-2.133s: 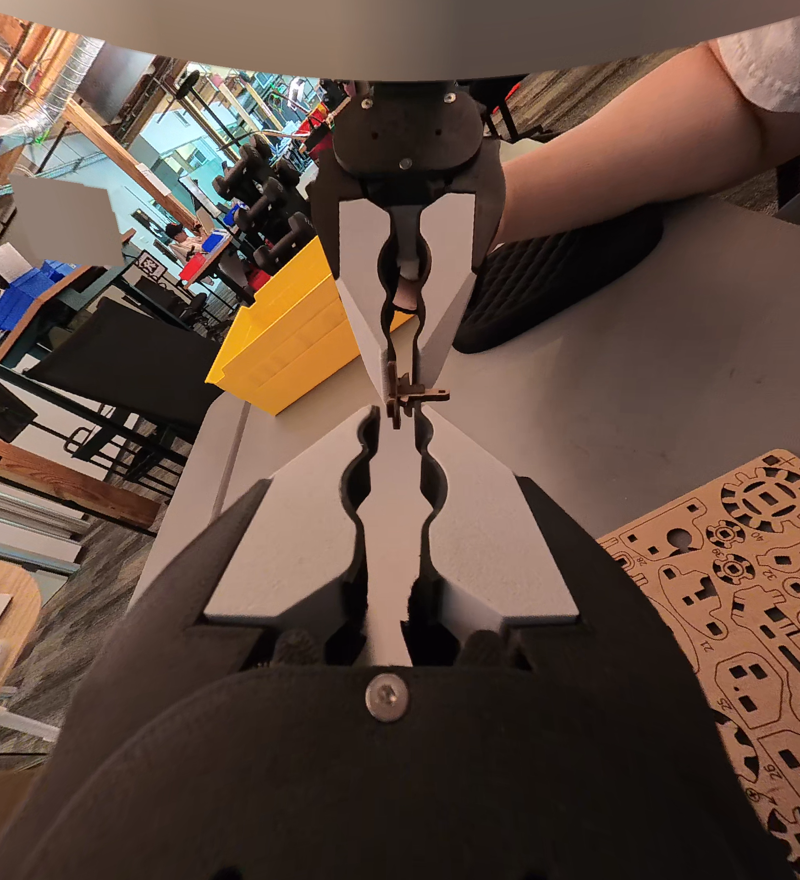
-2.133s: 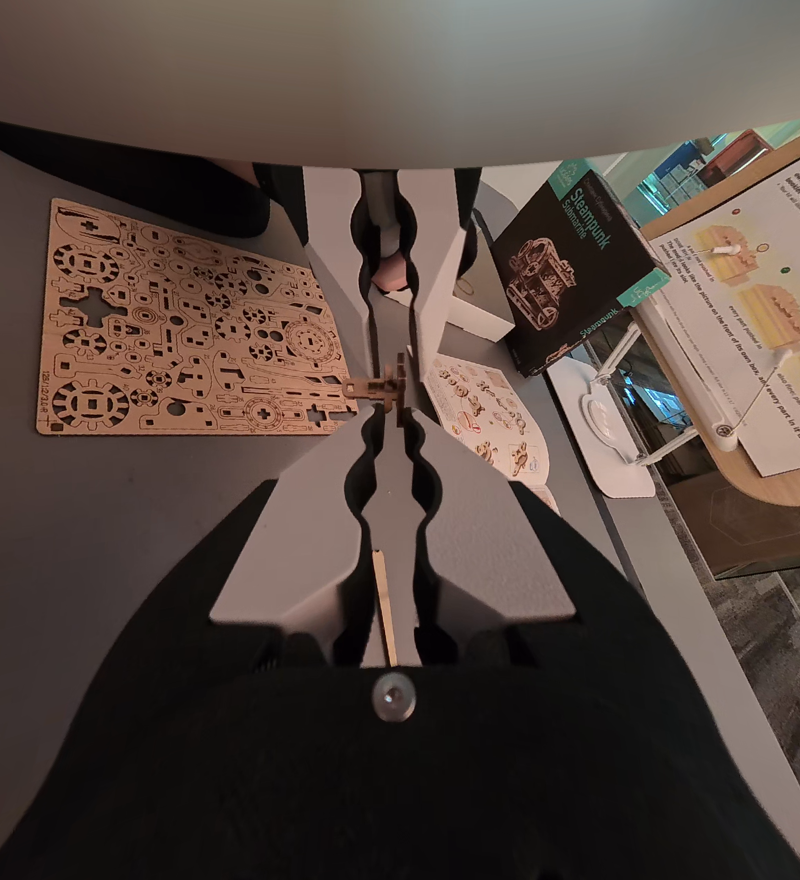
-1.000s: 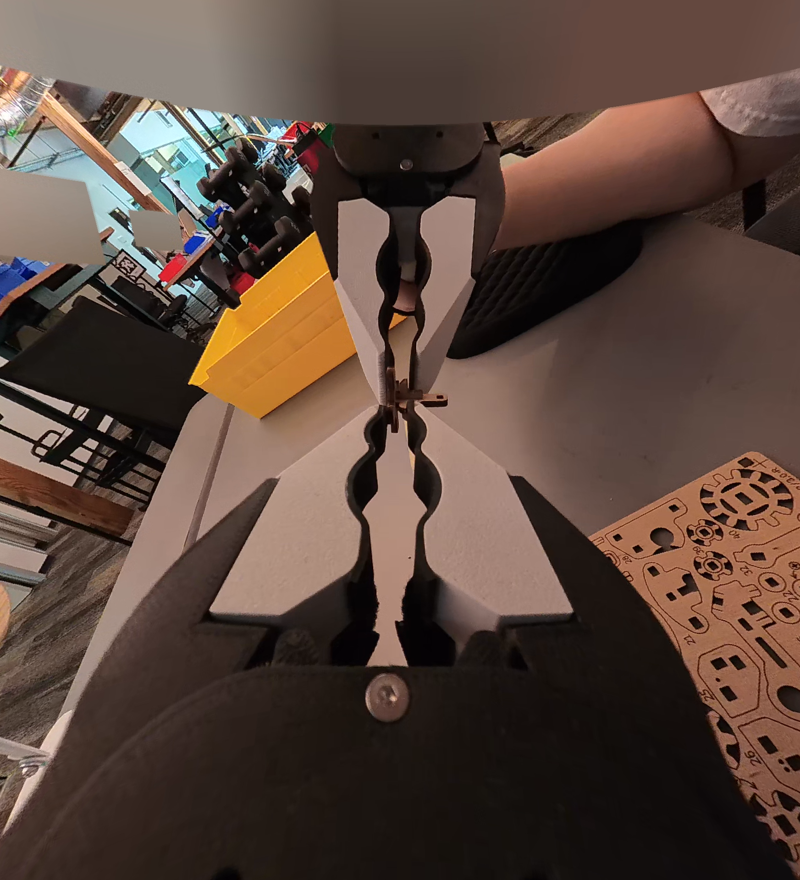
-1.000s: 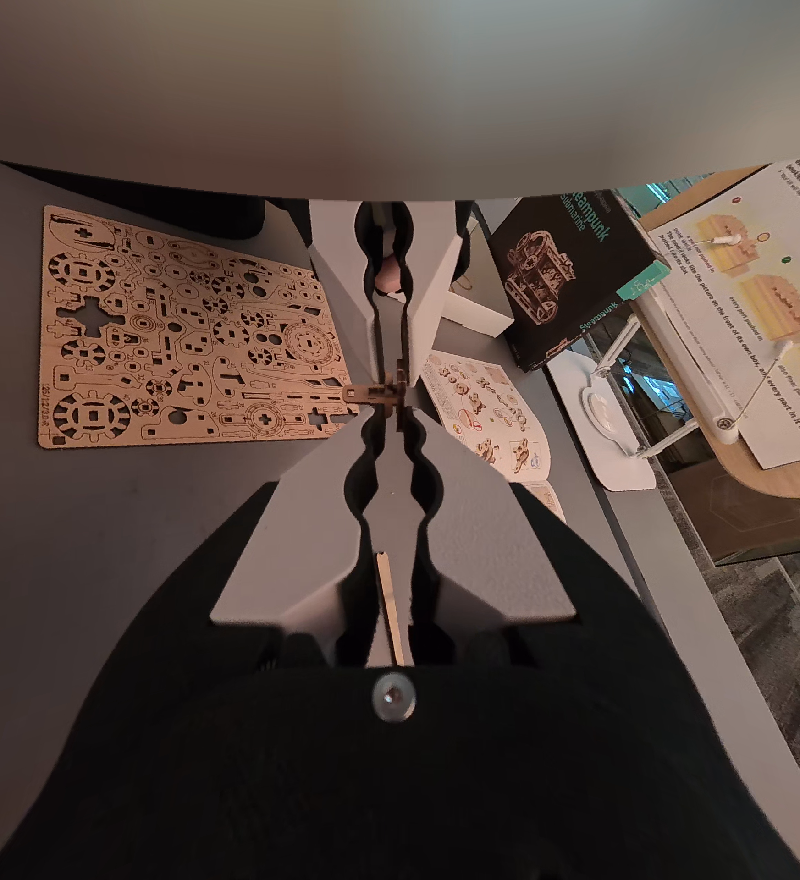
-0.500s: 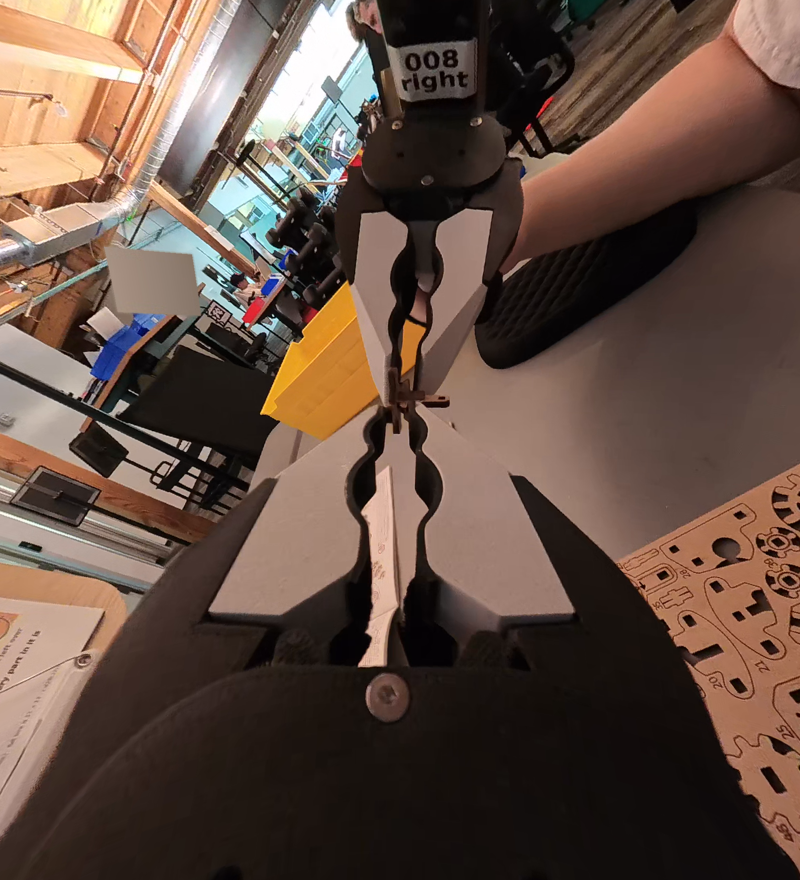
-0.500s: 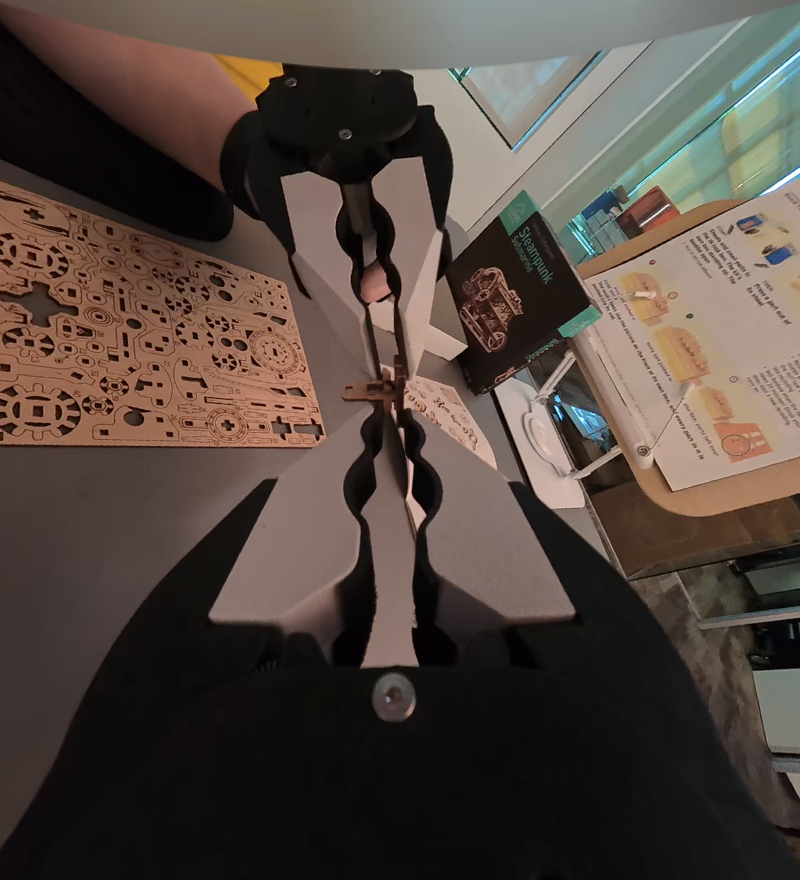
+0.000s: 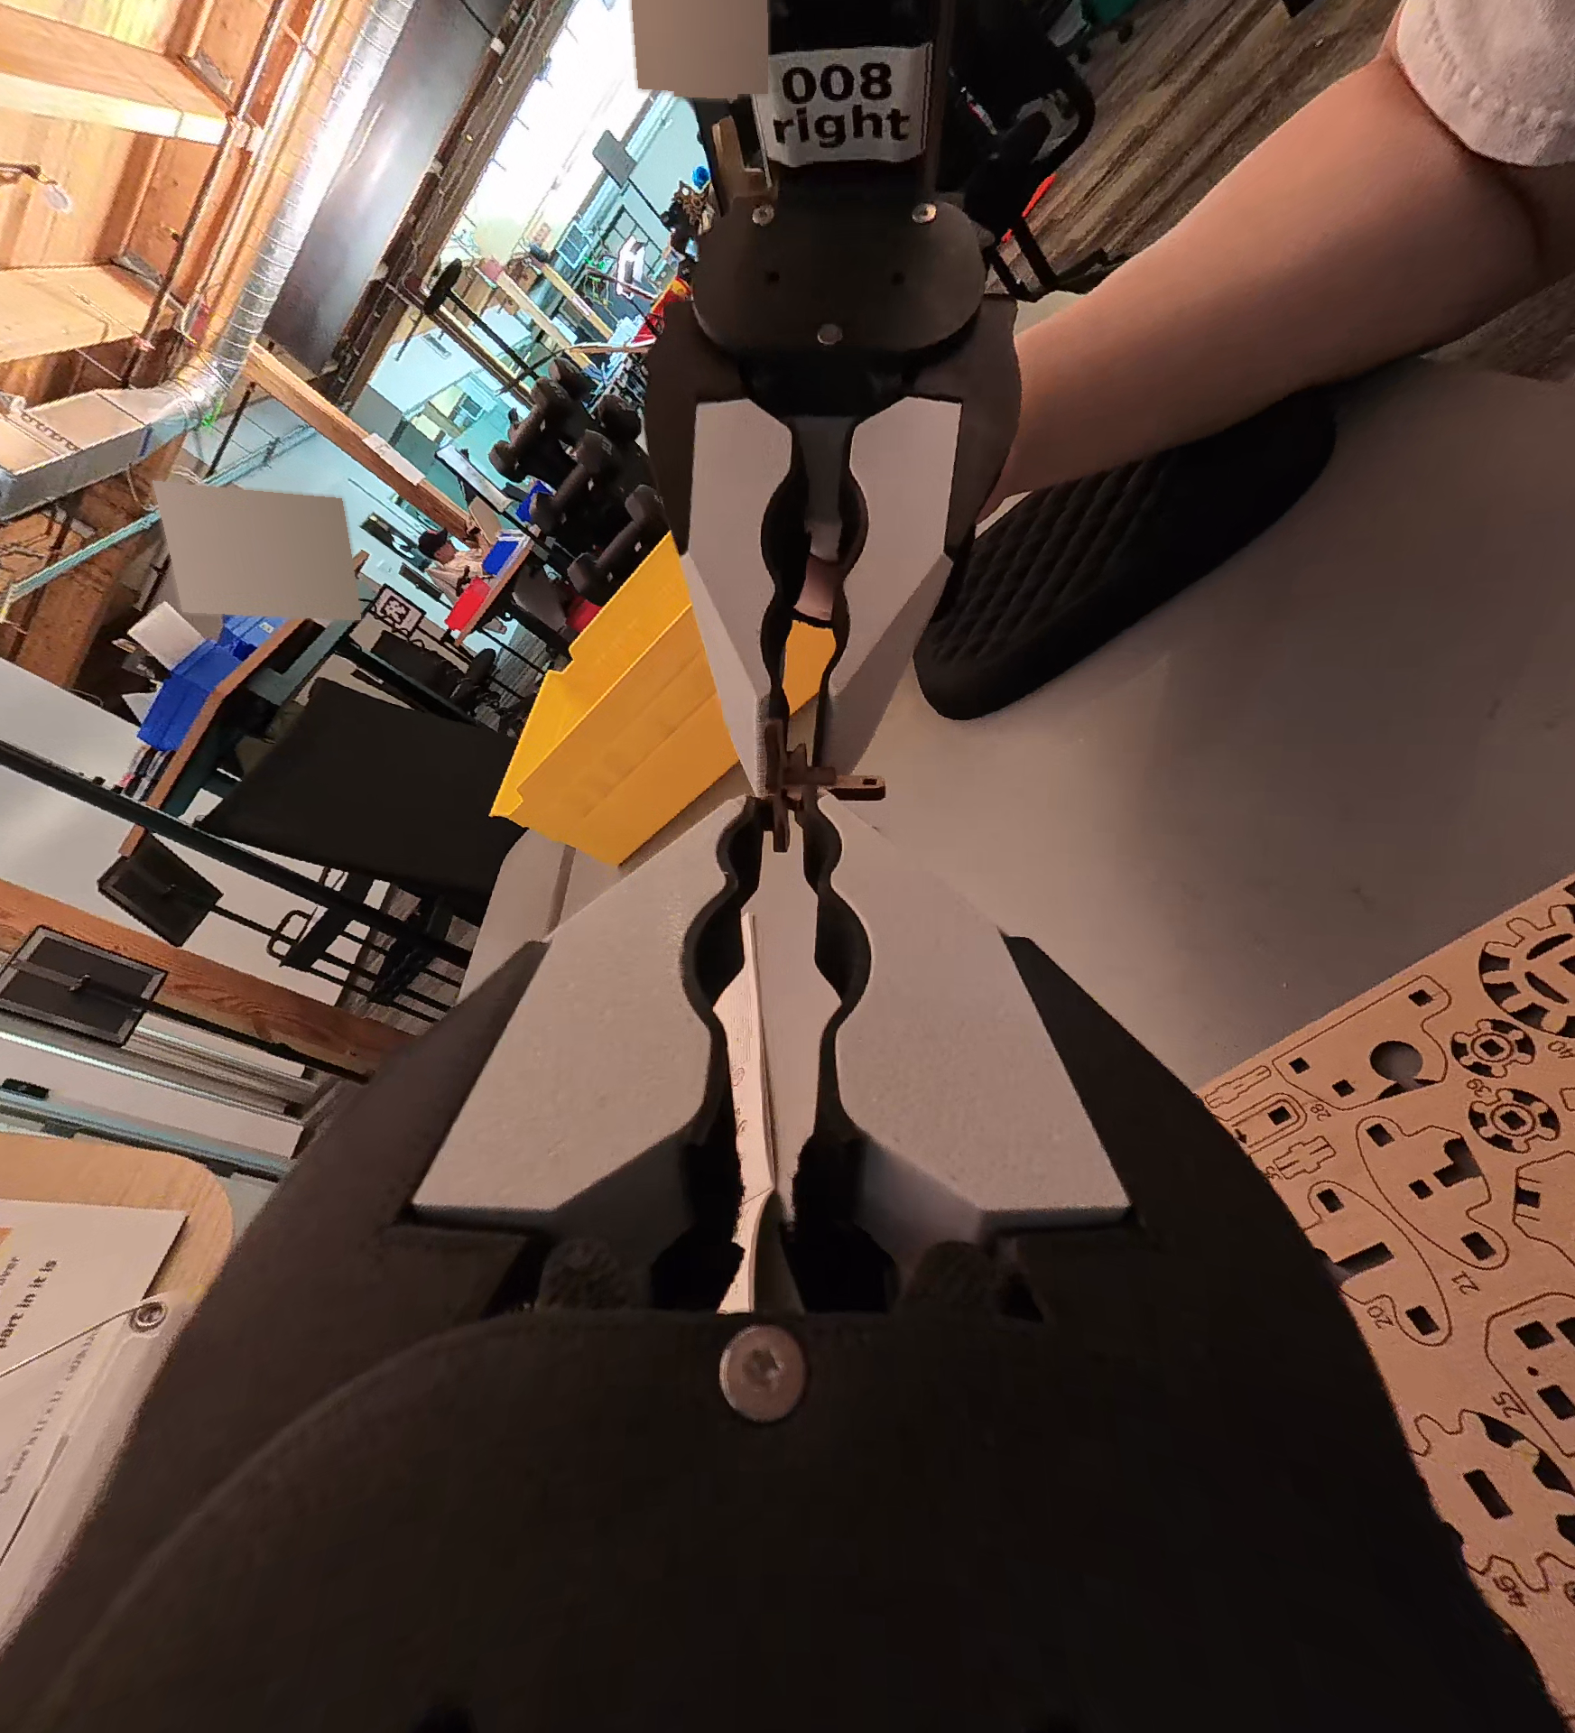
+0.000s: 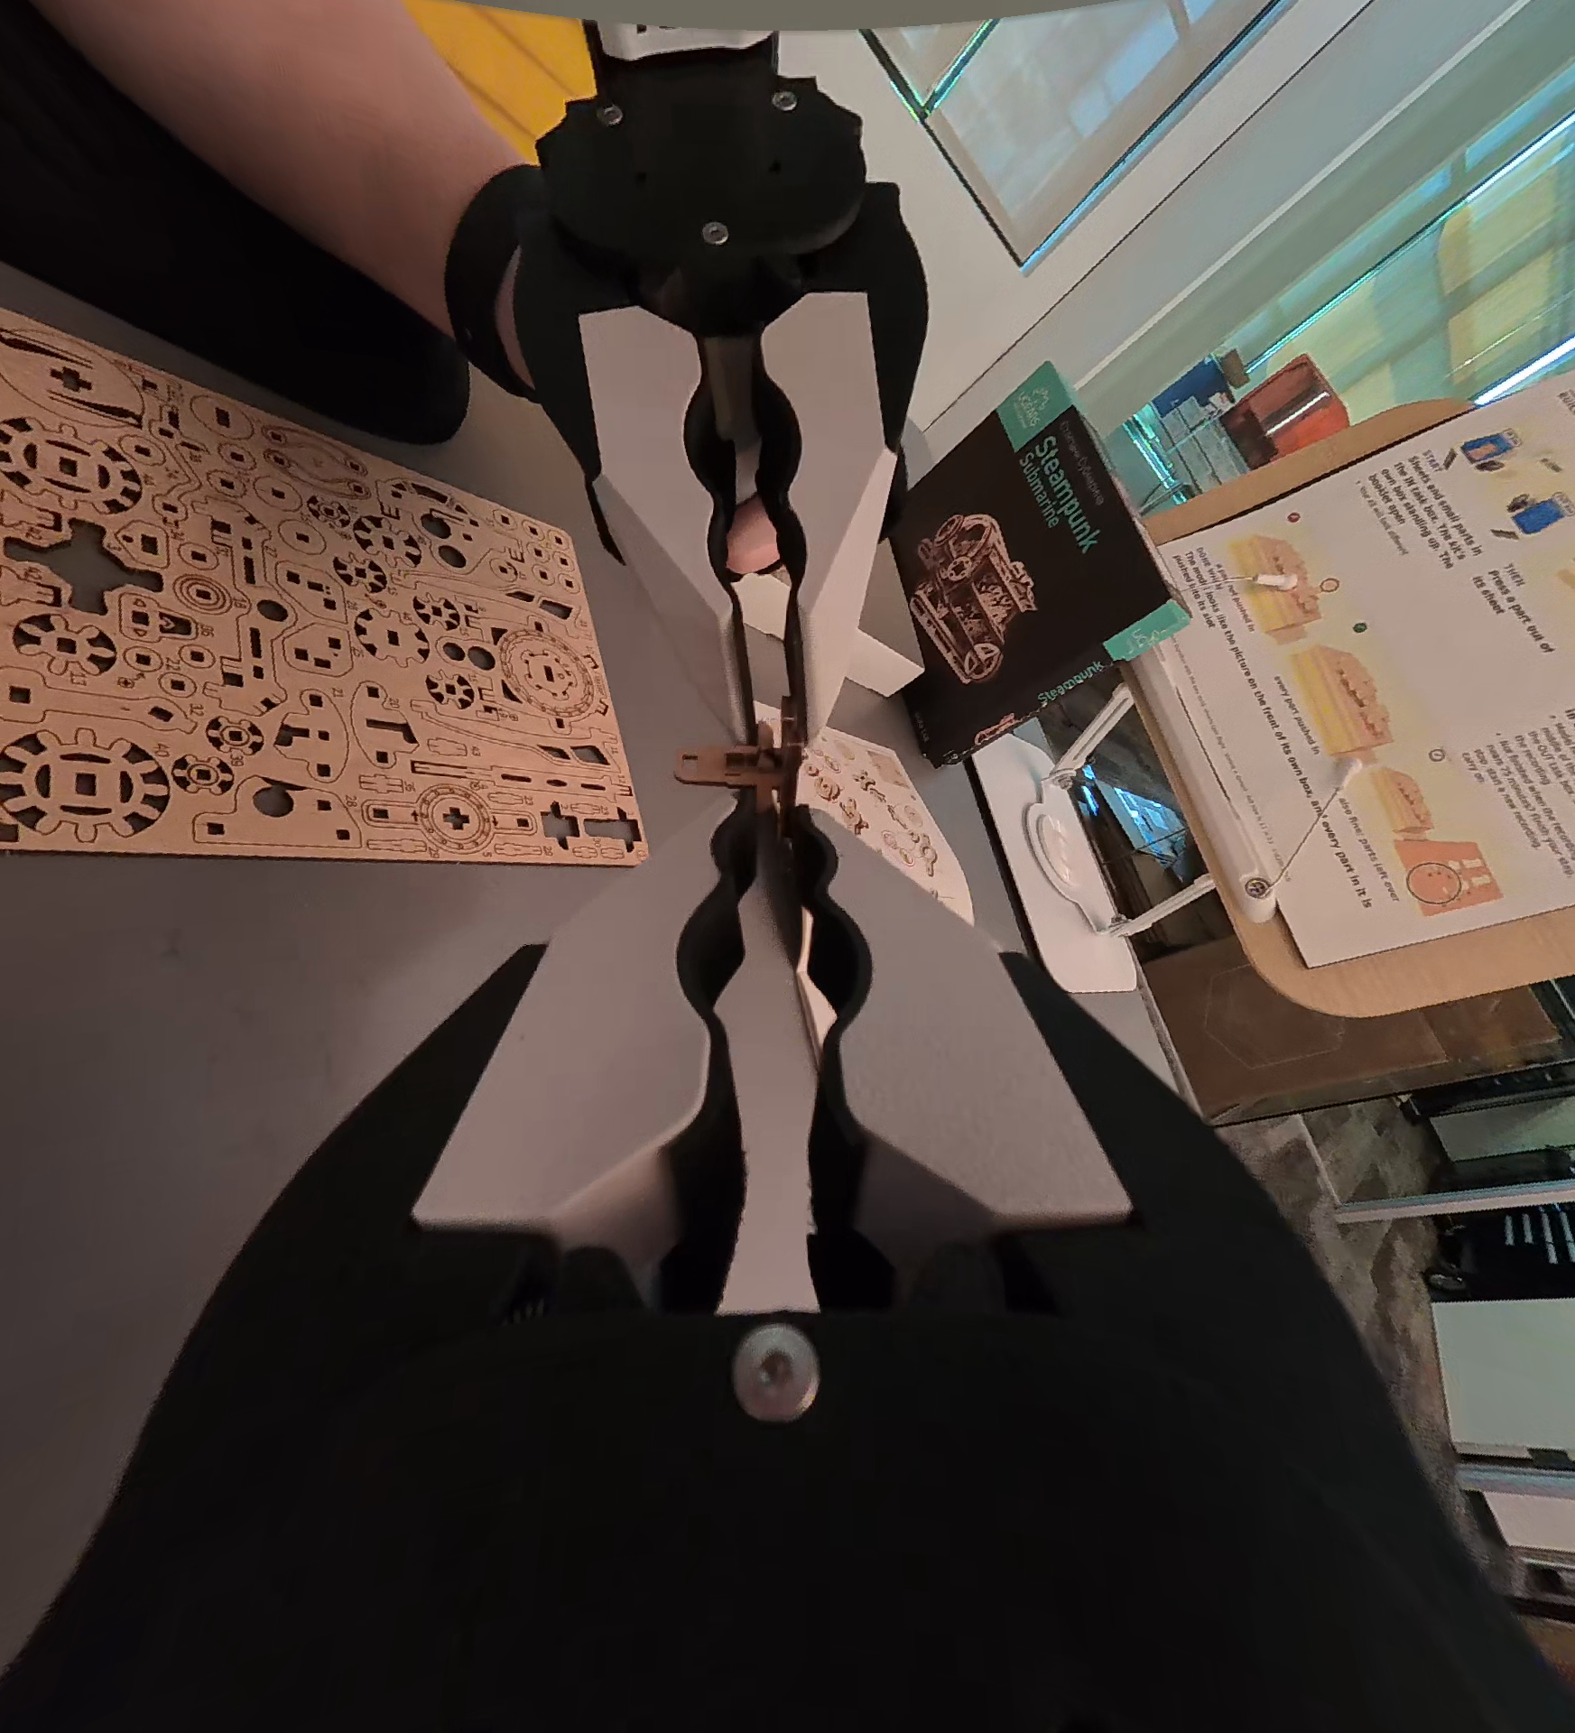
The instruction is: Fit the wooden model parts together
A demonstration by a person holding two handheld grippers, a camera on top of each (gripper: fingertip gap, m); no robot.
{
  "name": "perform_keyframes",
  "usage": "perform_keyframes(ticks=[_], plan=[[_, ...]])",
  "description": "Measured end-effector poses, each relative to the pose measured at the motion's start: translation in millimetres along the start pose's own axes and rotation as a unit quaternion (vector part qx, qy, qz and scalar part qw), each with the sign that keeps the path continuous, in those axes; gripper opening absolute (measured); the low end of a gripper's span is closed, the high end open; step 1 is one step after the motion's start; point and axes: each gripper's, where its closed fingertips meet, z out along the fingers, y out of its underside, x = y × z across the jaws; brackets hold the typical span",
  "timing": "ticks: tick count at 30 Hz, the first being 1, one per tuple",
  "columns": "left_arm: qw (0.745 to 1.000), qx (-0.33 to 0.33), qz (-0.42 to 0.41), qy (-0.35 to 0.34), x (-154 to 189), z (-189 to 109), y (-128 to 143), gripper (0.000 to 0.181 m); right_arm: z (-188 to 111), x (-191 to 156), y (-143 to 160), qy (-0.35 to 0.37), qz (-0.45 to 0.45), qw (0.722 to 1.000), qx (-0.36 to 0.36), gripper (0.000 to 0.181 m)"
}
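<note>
Nearby on table point(image 7: 1327, 750): parts sheet point(image 8: 296, 610), kit box point(image 8: 1027, 563), yellow bins point(image 7: 633, 713).

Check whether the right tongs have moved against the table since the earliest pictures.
Yes. In the left wrist view the right tongs have tilted upward: the yellow bins and table sit lower behind them, and more of the tongs' black body shows.

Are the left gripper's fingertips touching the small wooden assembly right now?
Touching. The left wrist view shows the left gripper pinching the small wooden assembly's lower edge, no gap visible.
</note>
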Motion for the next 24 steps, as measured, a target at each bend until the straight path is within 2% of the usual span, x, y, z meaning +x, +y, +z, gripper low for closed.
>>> perform_keyframes(ticks=[5,10,19,24], plan=[[1.0,0.005,-0.016,-0.009,-3,1,0,0.006,1,5,0,-0.008,0.049,0.999,0.015,0.006],[0.999,0.005,-0.038,-0.002,-3,1,3,0.006,2,3,3,0.005,0.017,1.0,0.002,0.006],[0.998,0.006,-0.062,0.013,0,3,5,0.007,4,0,6,-0.002,0.012,1.0,-0.007,0.006],[0.999,-0.009,-0.043,0.0,-1,4,7,0.01,5,-1,10,-0.004,0.01,1.0,-0.022,0.006]])
